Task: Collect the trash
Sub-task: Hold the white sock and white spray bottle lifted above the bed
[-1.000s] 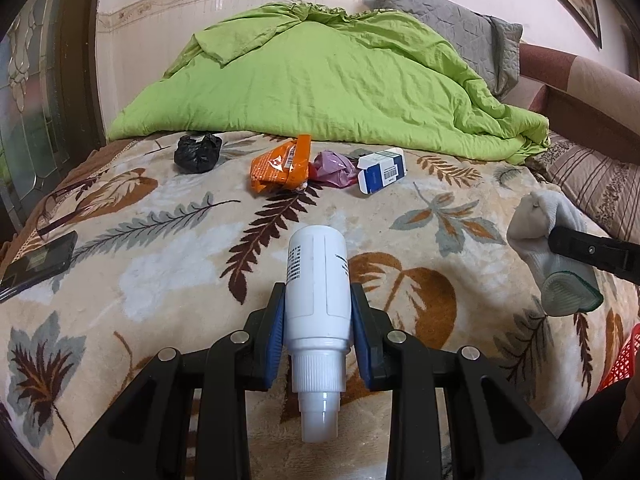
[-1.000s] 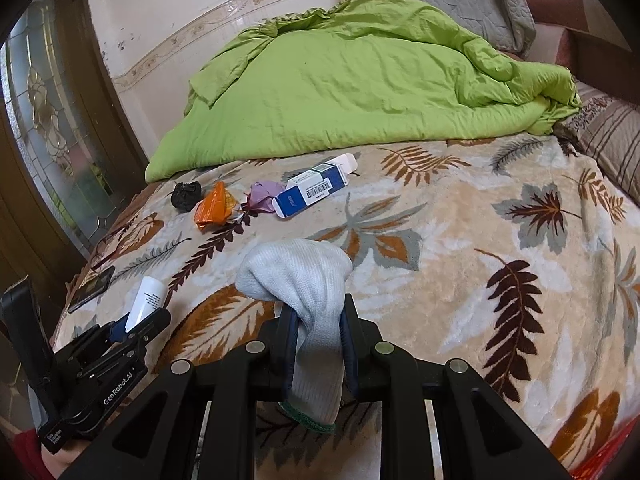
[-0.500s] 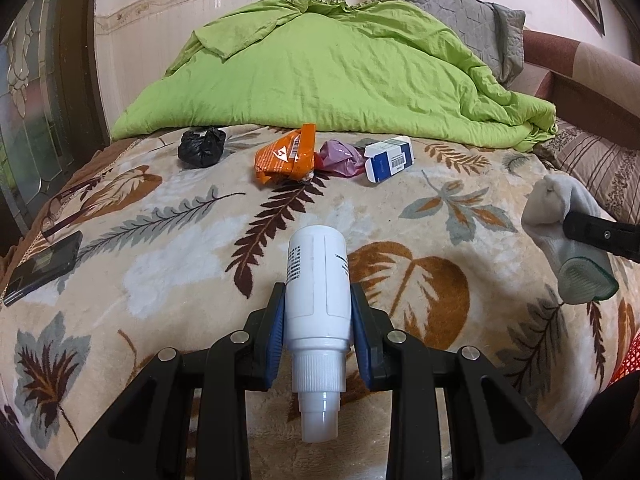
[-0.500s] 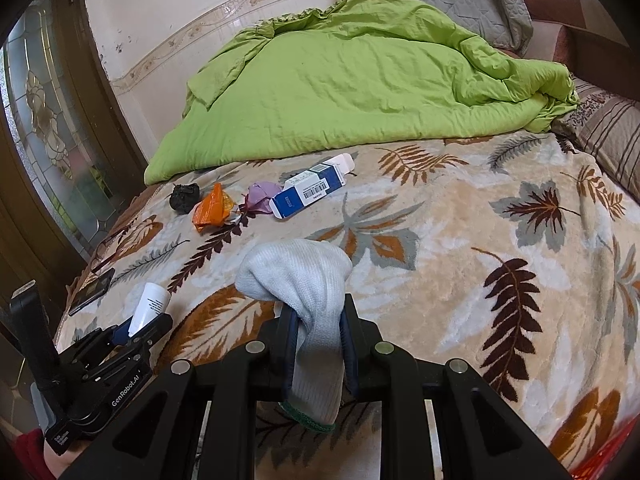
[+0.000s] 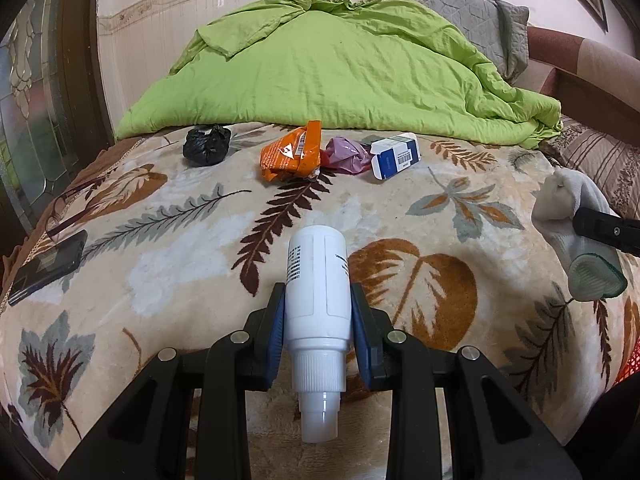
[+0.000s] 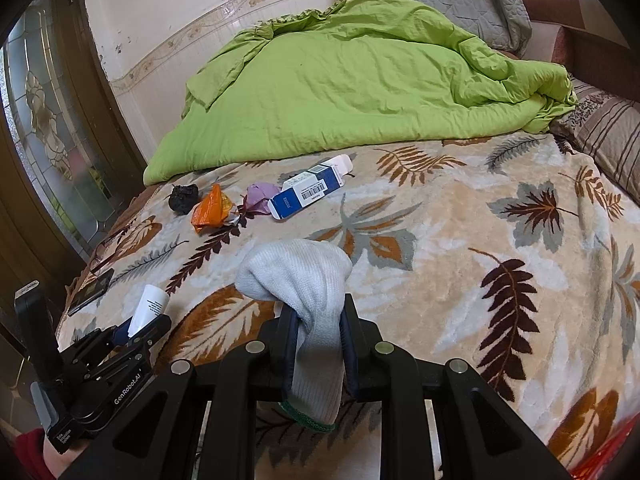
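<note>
We hold both grippers steady over the leaf-print blanket (image 5: 168,276) on the bed, and across the last second almost nothing has shifted: the same 2 items sit in the same 2 grips, and the litter row lies where it lay. That tells us the pickup is finished and the carry-off has not begun.

Taking the green duvet (image 5: 340,76) as our landmark and reading left to right: a dark phone (image 5: 48,266) lies well in front of its left corner, near the bed's edge. Just in front of the duvet's hem runs the row of trash: a black crumpled bag (image 5: 207,145), an orange wrapper (image 5: 294,153), a purple wad (image 5: 346,155) touching the wrapper, and a blue-and-white carton (image 5: 396,156) just beside it.

Nearer to us, well clear of the duvet, the left gripper (image 5: 318,332) has its fingers (image 5: 274,340) pinching a white spray bottle (image 5: 318,280), nozzle pointing back toward the camera. Further right, the right gripper (image 6: 318,344) has its fingers (image 6: 289,344) clamped on a pale grey sock (image 6: 304,280), cuff hanging down.

At the far right edge a sliver of red mesh (image 5: 630,360) shows; we judge it may be a basket, though too little is visible to say. 4 pieces remain to collect.
</note>
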{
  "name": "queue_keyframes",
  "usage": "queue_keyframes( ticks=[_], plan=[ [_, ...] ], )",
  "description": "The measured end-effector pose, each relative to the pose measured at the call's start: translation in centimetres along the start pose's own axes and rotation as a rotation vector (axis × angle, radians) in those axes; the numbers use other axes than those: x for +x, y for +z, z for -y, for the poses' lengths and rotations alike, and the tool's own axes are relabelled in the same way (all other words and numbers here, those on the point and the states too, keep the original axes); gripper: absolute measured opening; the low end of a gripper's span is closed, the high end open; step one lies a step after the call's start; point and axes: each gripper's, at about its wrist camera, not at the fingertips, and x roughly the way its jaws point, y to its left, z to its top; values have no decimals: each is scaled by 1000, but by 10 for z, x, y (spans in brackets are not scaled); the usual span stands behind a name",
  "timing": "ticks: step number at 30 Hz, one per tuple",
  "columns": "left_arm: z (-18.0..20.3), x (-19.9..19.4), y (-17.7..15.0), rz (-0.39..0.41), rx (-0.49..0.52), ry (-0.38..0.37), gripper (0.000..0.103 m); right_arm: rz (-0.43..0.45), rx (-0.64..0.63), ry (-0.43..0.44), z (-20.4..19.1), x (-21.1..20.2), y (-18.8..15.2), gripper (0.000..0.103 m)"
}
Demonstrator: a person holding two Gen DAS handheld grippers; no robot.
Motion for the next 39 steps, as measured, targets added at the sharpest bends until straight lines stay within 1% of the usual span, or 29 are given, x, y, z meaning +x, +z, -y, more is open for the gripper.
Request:
queue_keyframes(
  ticks=[11, 22, 39],
  plan=[
    [0, 0, 0, 4, 8, 1, 29, -5, -17, -3, 0, 1, -1, 22],
    [1, -1, 2, 9, 23, 3, 29, -18, -63, 1, -14, 7, -4, 22],
    [1, -1, 2, 11, 25, 4, 29, -18, -64, 2, -14, 8, -4, 22]
  ],
)
